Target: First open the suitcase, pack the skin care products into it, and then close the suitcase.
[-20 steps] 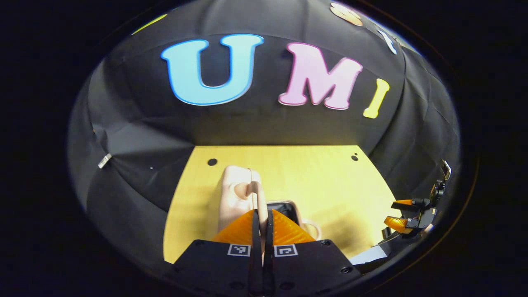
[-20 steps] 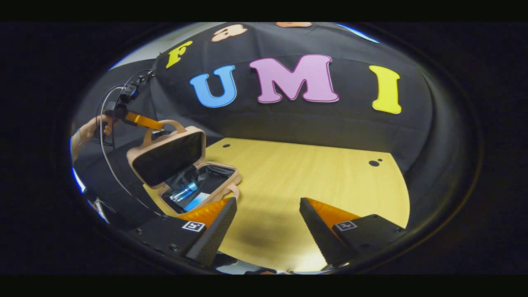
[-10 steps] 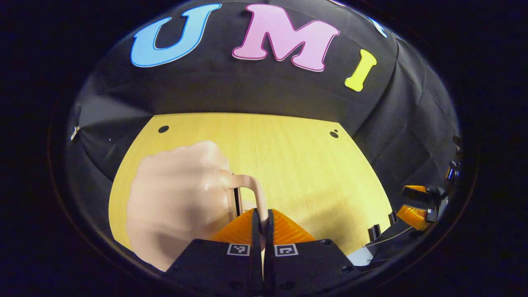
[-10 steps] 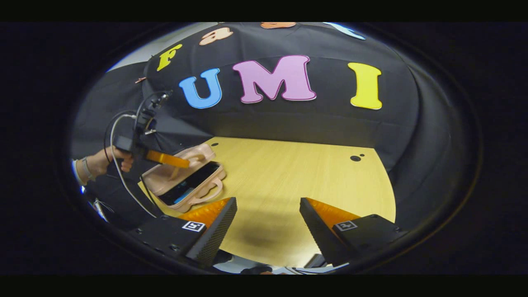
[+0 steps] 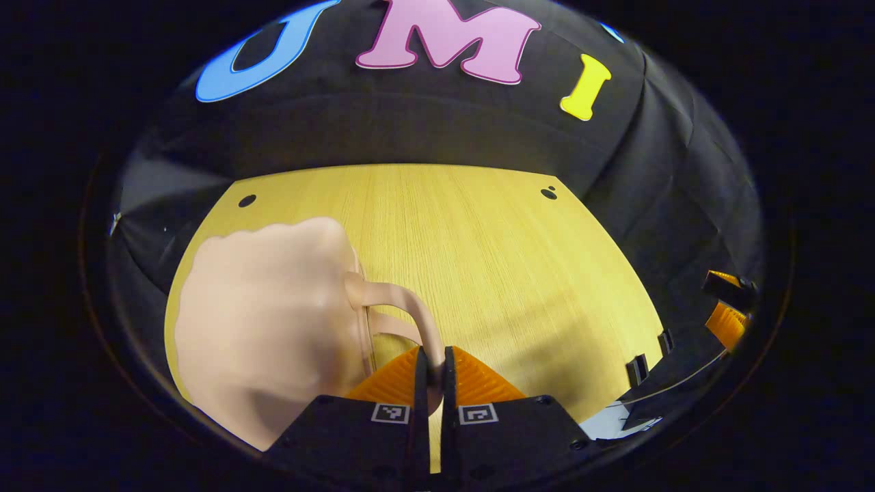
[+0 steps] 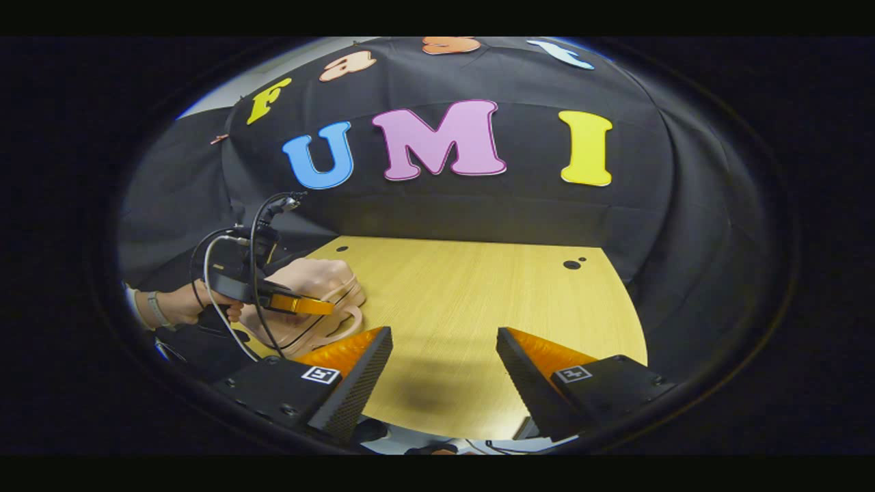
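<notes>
A: Where's the suitcase [image 5: 263, 321]?

B: On the table [image 5: 478, 260], at its near left corner. In the left gripper view it lies flat with the lid down on the base, a pale pink shell with two handles [image 5: 403, 311] sticking out toward the right.

A: And the left gripper [image 5: 431, 365]?

B: Pinched tight on the upper handle. Both fingers [image 5: 393, 383] press the loop from either side, with almost no gap between them. In the right gripper view the same gripper [image 6: 321, 307] reaches in from the left over the suitcase [image 6: 311, 290], held by a hand [image 6: 181, 307] with a cable [image 6: 236, 287] looping off it.

A: The right gripper?

B: In its own view it [image 6: 444, 355] stands wide apart with nothing between the fingers, over the near middle of the table [image 6: 478, 301], well clear of the suitcase. The left gripper view catches it at the far right edge [image 5: 728, 307].

A: Can you see the skin care products?

B: No, the lid covers the inside, so I can't tell what's in there.

A: Is the seam fully shut?

B: A thin dark line runs between lid and base near the handles; I can't tell whether it's latched.
</notes>
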`<action>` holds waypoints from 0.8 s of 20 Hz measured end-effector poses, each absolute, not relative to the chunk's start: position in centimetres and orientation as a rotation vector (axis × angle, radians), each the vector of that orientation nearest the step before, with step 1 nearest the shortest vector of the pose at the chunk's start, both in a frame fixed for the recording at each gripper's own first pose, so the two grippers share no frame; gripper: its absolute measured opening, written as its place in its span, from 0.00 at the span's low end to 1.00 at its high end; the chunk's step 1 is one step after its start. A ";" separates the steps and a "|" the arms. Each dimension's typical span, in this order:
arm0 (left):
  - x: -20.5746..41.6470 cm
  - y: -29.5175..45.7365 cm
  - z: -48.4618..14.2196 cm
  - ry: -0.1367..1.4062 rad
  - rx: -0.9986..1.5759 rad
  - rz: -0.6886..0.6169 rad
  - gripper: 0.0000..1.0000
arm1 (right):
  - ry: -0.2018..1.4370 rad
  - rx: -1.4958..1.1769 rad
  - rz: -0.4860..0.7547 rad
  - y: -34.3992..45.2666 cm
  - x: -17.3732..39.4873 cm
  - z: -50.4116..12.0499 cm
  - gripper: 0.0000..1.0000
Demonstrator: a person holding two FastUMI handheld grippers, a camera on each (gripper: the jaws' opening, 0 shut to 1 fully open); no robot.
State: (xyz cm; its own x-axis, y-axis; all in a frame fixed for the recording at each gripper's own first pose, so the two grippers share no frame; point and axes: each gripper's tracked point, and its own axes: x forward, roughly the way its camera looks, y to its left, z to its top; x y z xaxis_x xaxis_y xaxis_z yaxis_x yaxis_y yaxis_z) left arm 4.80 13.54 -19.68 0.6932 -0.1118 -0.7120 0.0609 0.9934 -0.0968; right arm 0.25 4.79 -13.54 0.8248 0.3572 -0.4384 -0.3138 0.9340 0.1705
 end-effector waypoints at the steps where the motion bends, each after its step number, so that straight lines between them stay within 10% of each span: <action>1: 4.9 13.5 -19.2 0.779 -0.061 -0.098 0.14 | 0.476 0.091 0.354 4.9 0.2 -13.2 0.97; 6: 5.4 12.8 -13.8 0.607 0.005 -0.115 0.39 | 0.428 0.076 0.358 6.1 0.5 -11.4 0.97; 9: 5.6 11.7 -9.9 0.506 0.024 -0.125 0.79 | 0.383 0.067 0.363 6.0 0.7 -10.0 0.98; 16: 4.2 12.2 0.9 0.236 0.067 -0.056 0.89 | 0.179 0.030 0.289 4.4 2.4 -2.8 0.97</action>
